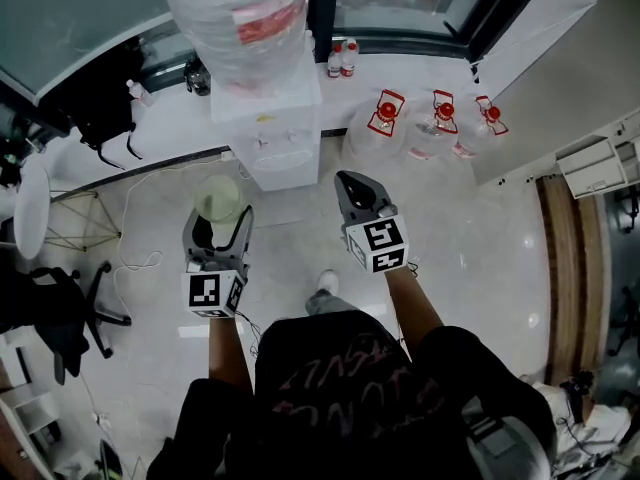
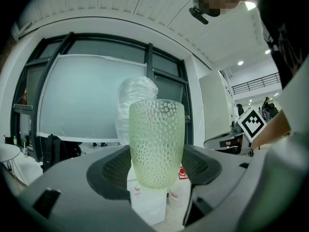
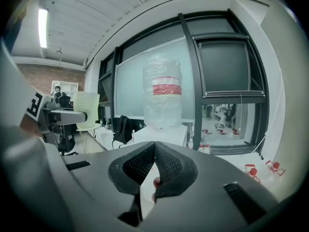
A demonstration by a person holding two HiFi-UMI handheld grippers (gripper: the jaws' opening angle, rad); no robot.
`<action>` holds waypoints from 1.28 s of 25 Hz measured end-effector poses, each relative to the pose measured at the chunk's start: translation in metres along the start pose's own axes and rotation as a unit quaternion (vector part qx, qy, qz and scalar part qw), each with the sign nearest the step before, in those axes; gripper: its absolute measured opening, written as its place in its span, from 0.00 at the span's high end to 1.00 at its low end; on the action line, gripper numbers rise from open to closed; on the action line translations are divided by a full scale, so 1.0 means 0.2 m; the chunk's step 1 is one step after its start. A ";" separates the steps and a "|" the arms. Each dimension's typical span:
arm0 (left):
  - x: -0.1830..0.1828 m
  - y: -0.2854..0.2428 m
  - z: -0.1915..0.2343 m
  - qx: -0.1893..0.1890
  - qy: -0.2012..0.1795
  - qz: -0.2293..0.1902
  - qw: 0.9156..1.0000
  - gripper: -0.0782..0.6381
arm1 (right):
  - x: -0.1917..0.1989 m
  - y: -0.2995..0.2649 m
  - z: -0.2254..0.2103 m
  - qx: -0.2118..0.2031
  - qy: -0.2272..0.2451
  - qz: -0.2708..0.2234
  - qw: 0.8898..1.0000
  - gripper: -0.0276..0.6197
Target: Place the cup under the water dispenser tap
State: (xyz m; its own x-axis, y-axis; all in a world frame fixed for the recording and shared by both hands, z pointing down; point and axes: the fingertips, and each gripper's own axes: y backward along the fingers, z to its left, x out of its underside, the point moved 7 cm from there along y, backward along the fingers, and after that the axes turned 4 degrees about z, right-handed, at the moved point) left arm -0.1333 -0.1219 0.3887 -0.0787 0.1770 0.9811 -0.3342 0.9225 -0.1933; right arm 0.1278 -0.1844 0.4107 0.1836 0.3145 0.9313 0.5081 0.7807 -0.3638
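Observation:
A pale green dimpled cup (image 2: 156,149) stands upright between the jaws of my left gripper (image 2: 155,170), which is shut on it. In the head view the cup (image 1: 217,200) is held in the left gripper (image 1: 218,230), a little in front and to the left of the white water dispenser (image 1: 272,118). The dispenser carries a large clear bottle (image 1: 243,13) with a red label. My right gripper (image 1: 358,196) hovers right of the dispenser, jaws closed together and holding nothing. From the right gripper view the dispenser (image 3: 161,129) is straight ahead and the cup (image 3: 87,111) is at the left.
Several water jugs with red caps (image 1: 432,123) stand on the floor right of the dispenser. An office chair (image 1: 60,313) and a round white table (image 1: 30,208) are at the left. A black cable (image 1: 140,178) runs across the pale floor. Windows line the far wall.

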 end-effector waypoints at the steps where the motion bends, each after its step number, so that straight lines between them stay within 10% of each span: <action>1: 0.00 -0.03 0.00 -0.002 0.002 0.002 1.000 0.42 | 0.00 -0.02 -0.03 -0.002 0.001 0.002 1.000 0.94; 32: 0.29 -0.48 0.28 0.041 0.013 0.017 0.999 0.42 | 0.25 -0.47 -0.07 0.023 -0.034 0.059 0.997 0.93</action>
State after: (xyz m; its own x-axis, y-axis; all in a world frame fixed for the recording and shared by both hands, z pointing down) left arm -0.1591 -0.2193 0.4633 -0.0675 0.2166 0.9739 -0.4082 0.8847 -0.2250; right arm 0.1012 -0.2502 0.4927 0.1814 0.4401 0.8794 0.4478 0.7592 -0.4724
